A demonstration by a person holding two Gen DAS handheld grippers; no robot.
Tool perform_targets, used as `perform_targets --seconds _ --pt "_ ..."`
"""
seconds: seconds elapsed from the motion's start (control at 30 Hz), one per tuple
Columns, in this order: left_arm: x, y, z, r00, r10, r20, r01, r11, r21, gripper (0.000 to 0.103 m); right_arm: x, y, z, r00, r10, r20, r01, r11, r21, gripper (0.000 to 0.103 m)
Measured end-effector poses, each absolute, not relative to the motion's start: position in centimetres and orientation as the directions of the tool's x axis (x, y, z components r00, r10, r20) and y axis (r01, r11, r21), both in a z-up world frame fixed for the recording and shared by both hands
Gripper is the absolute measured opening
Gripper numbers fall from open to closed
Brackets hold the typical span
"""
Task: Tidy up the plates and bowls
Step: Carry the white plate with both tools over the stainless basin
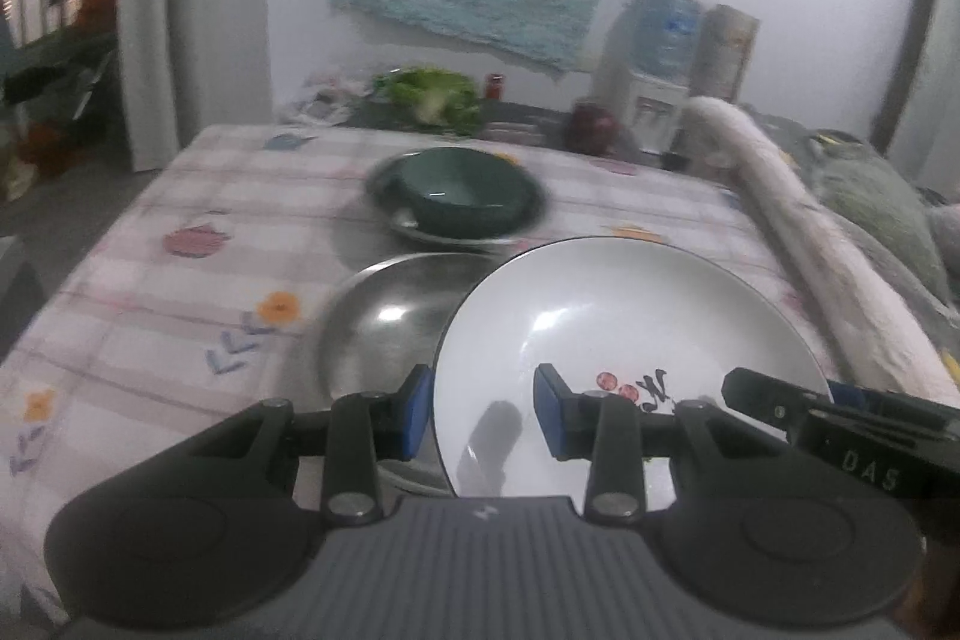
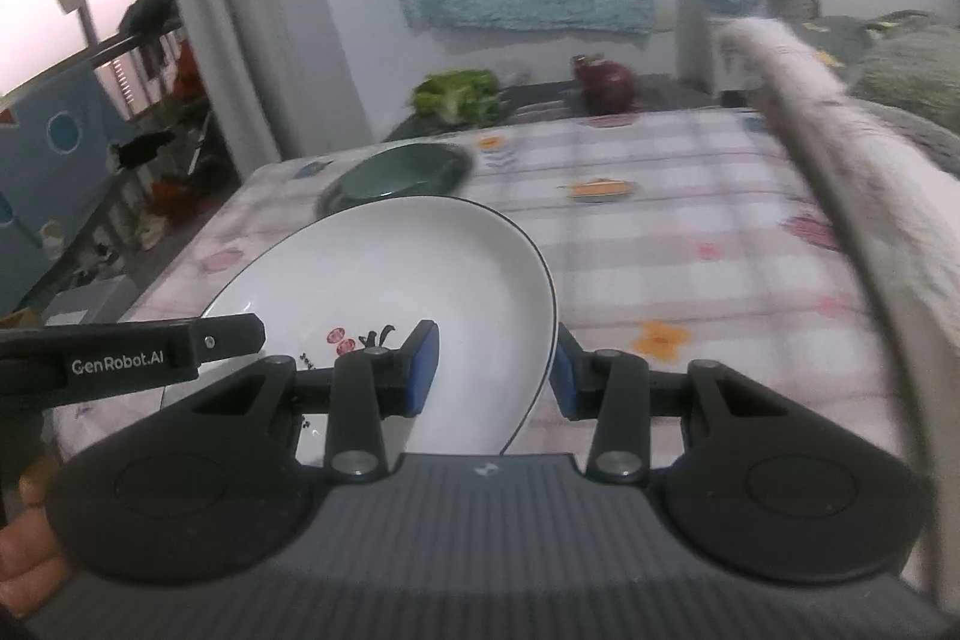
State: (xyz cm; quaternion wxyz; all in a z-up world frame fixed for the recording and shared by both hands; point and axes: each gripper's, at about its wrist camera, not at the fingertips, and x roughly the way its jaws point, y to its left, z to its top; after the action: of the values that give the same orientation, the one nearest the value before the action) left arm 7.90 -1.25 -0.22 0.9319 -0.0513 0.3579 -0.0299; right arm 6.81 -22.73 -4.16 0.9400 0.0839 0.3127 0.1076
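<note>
A white plate (image 1: 630, 328) with a small red and black drawing is held tilted above the checked tablecloth; it also shows in the right wrist view (image 2: 384, 274). My left gripper (image 1: 483, 415) straddles its left rim, jaws apart with a gap to the rim. My right gripper (image 2: 495, 370) straddles its right rim the same way. Whether either pad presses the rim is unclear. A steel bowl (image 1: 384, 322) sits left of the plate. A dark green bowl (image 1: 462, 190) rests on a dark plate (image 1: 528, 220) farther back, seen also in the right wrist view (image 2: 396, 175).
Lettuce (image 1: 432, 94) and a dark red jar (image 1: 591, 124) stand at the table's far edge. A water dispenser (image 1: 654, 70) stands behind. A rolled pale blanket (image 1: 798, 244) runs along the table's right side. A curtain (image 1: 162, 10) hangs at left.
</note>
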Motion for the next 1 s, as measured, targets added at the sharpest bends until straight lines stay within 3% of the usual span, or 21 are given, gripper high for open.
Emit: perform_targets --seconds 0.23,0.5,0.77,1.0 --pt "11.3 3.4 -2.4 0.691 -0.031 -0.722 -0.073 0.991 -0.112 0.037 11.3 -17.9 -6.2 0.709 0.326 -0.625 -0.197 0.943 0.269 0.039" --pt "12.5 5.1 -3.9 0.659 -0.064 -0.749 -0.058 0.989 -0.135 0.037 14.1 -15.7 -7.7 0.675 0.31 -0.67 -0.188 0.95 0.25 0.039" --pt "12.2 4.7 -2.8 0.699 -0.062 -0.712 -0.013 0.995 -0.099 0.039 15.1 -16.2 -7.8 0.697 0.254 -0.67 -0.155 0.966 0.206 0.045" --pt "11.8 4.6 -2.6 0.692 -0.07 -0.718 -0.003 0.995 -0.101 0.047 14.4 -16.1 -7.2 0.715 0.295 -0.633 -0.186 0.954 0.235 0.048"
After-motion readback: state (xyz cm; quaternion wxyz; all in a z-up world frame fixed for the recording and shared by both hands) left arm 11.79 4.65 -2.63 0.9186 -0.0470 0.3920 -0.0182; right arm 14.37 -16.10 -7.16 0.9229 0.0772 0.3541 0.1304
